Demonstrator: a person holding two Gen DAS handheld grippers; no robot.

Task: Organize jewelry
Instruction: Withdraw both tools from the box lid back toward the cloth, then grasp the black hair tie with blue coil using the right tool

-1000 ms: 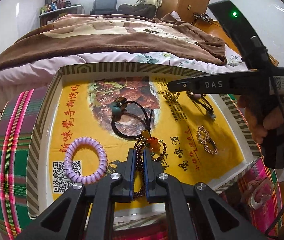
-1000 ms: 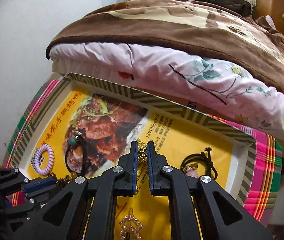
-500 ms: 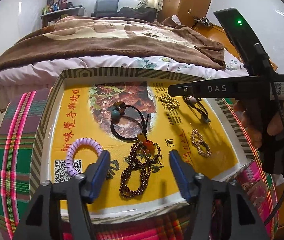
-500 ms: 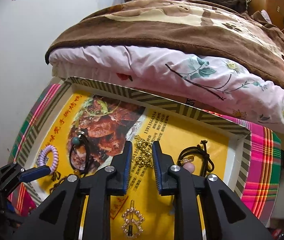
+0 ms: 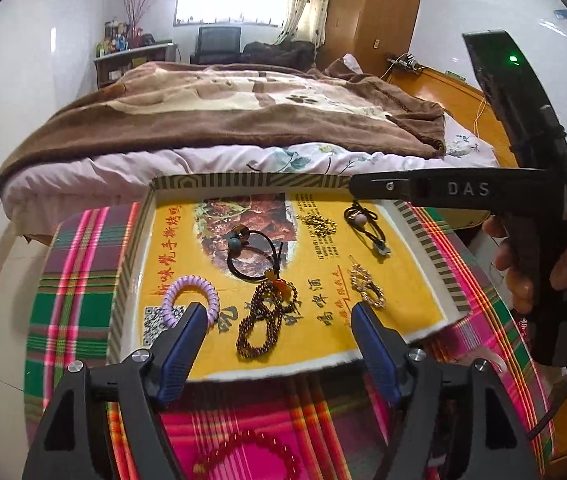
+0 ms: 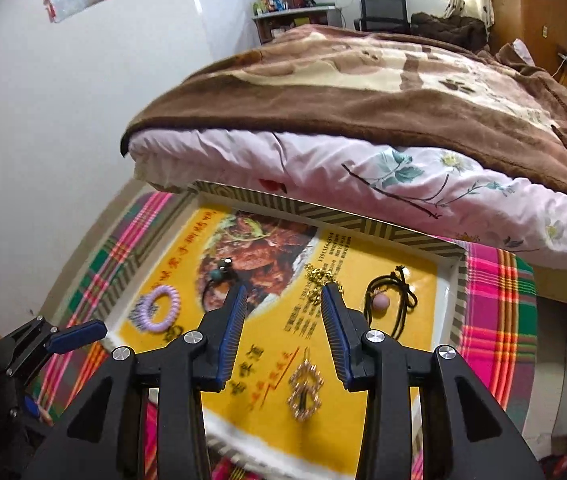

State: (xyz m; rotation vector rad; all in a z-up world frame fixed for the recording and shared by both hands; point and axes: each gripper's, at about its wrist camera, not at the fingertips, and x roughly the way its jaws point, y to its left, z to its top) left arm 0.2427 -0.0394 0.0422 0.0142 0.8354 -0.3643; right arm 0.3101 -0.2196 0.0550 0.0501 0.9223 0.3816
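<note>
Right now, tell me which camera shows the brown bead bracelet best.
The left wrist view. There the brown bead bracelet lies in full on the yellow tray, between the open jaws of the left gripper, twisted into a figure eight. In the right wrist view it is not visible; the right gripper blocks that part of the tray.

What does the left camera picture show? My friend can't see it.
The open left gripper hovers near a brown bead bracelet lying in a yellow tray with a purple coil hair tie.

Daylight enters through a blown-out window [image 5: 230, 3] at the far wall. Fisheye curvature bends both views, corners vignetted black. Right-wrist foreground shows motion blur.
</note>
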